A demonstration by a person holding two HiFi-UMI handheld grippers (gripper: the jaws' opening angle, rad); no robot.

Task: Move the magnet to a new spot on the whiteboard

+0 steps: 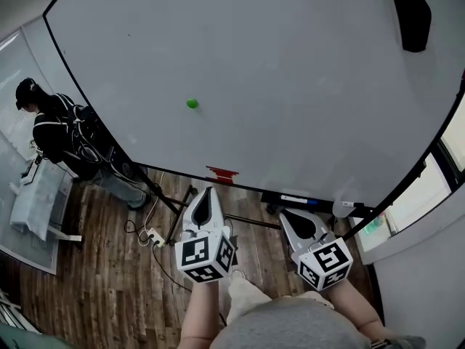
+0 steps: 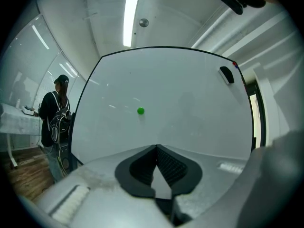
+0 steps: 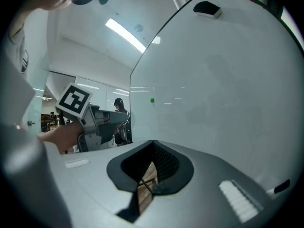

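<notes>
A small green round magnet (image 1: 192, 103) sticks to the big whiteboard (image 1: 305, 86), left of its middle. It also shows far ahead in the left gripper view as the magnet (image 2: 140, 110) and in the right gripper view as a tiny green dot (image 3: 152, 99). My left gripper (image 1: 209, 193) is held low in front of the board's bottom edge, well below the magnet. Its jaws meet at the tips (image 2: 156, 147) with nothing between them. My right gripper (image 1: 289, 214) is held beside it to the right, and there too the tips (image 3: 153, 142) are together and hold nothing.
A black eraser (image 1: 411, 19) clings to the board's top right corner. Markers (image 1: 305, 200) lie in the tray under the board, and a red patch (image 1: 222, 174) sits at its lower edge. A person in black (image 1: 54, 126) stands left of the board. A power strip (image 1: 152, 235) lies on the wooden floor.
</notes>
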